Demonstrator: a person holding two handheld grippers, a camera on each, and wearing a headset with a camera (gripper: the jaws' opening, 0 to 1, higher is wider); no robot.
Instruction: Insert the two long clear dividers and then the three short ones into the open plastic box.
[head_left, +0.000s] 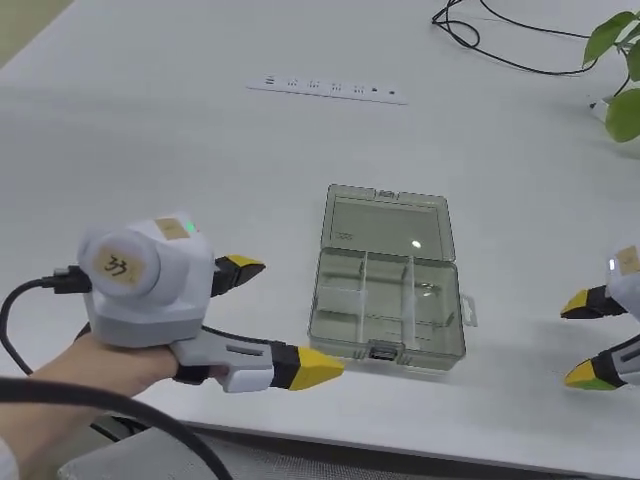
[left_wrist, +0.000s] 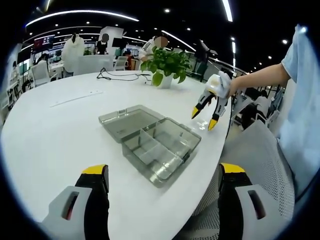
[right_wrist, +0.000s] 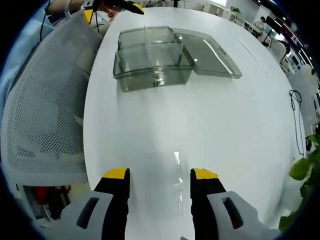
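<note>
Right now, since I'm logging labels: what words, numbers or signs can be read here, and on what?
"33": handwritten on the round sticker on the left gripper.
White strip on the table: dark marks, too small to read.
Small label on the right gripper: blurred, unreadable.
Plastic box: no text visible.

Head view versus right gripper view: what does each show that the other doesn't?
Head view: a look down on the dividers standing in the open plastic box, and a white strip beyond it. Right gripper view: a clear piece lying on the table at the tips of the open right hand-held gripper, and a mesh chair. Both: the box, lid laid back.
</note>
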